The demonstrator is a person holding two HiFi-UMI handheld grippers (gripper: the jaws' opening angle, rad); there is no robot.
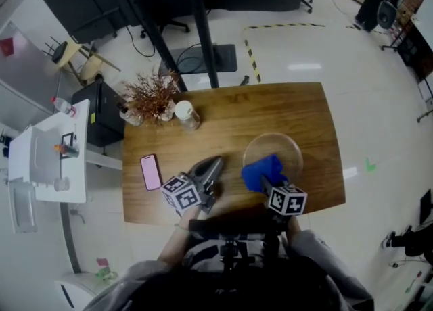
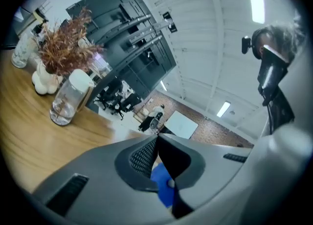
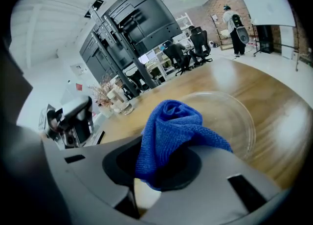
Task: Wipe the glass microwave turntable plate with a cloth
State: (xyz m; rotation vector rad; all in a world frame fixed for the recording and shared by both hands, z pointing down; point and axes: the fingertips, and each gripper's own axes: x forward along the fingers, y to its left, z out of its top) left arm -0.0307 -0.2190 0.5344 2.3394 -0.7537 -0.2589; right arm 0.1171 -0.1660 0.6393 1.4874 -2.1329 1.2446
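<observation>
The clear glass turntable plate [image 1: 281,146] lies flat on the wooden table [image 1: 304,110], right of centre. My right gripper [image 1: 269,182] is shut on a bunched blue cloth [image 1: 261,170], which hangs over the plate's near left rim. In the right gripper view the cloth [image 3: 171,128] bulges out between the jaws of the right gripper [image 3: 164,172], with the plate [image 3: 239,116] just beyond. My left gripper [image 1: 215,165] is to the left of the plate, apart from it. Its jaws are shut with nothing between them [image 2: 156,146], and it points up and across the table.
A pink phone [image 1: 150,171] lies near the table's left front. A lidded glass jar [image 1: 187,115] and dried flowers in a vase [image 1: 149,95] stand at the back left. The table's front edge runs just under both grippers. A white side unit [image 1: 51,157] stands to the left.
</observation>
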